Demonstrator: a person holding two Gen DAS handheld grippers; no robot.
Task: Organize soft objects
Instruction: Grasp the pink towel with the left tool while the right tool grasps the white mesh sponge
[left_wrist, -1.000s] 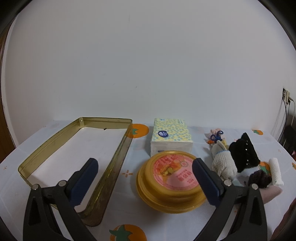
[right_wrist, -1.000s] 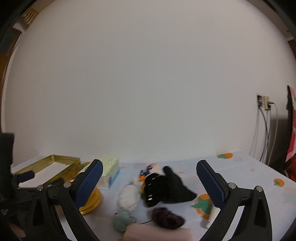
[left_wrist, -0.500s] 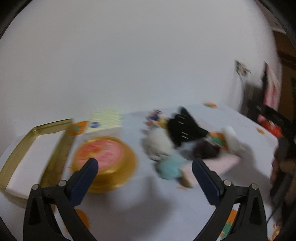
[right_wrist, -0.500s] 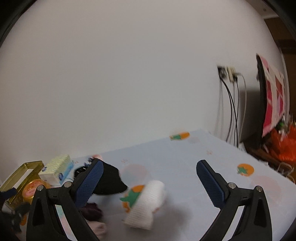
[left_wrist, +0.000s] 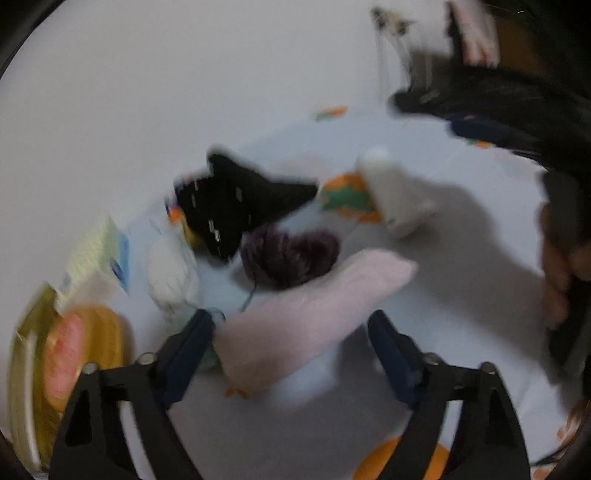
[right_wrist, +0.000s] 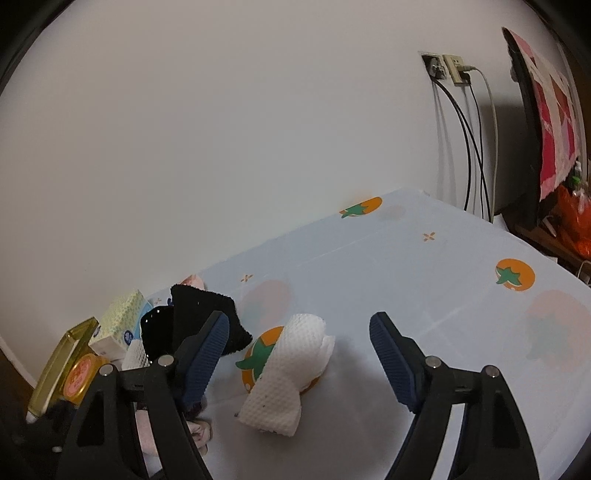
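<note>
The left wrist view is blurred. My left gripper (left_wrist: 288, 325) is open, its fingers either side of a pale pink soft roll (left_wrist: 306, 314). Beyond it lie a dark purple yarn ball (left_wrist: 291, 254), a black cloth (left_wrist: 236, 203), a white knitted piece (left_wrist: 173, 273) and a white rolled cloth (left_wrist: 395, 195). My right gripper (right_wrist: 299, 332) is open and empty just above the white rolled cloth (right_wrist: 288, 373). The black cloth (right_wrist: 199, 317) lies to its left.
A tissue pack (right_wrist: 118, 325), a round gold tin with a pink label (right_wrist: 79, 380) and a gold rectangular tray (right_wrist: 62, 365) stand at the left. Wall sockets with cables (right_wrist: 450, 70) are at the right. The tablecloth (right_wrist: 443, 280) has orange fruit prints.
Both grippers swung right across the table. The left one came down over the pink roll. The right one came close to the white rolled cloth.
</note>
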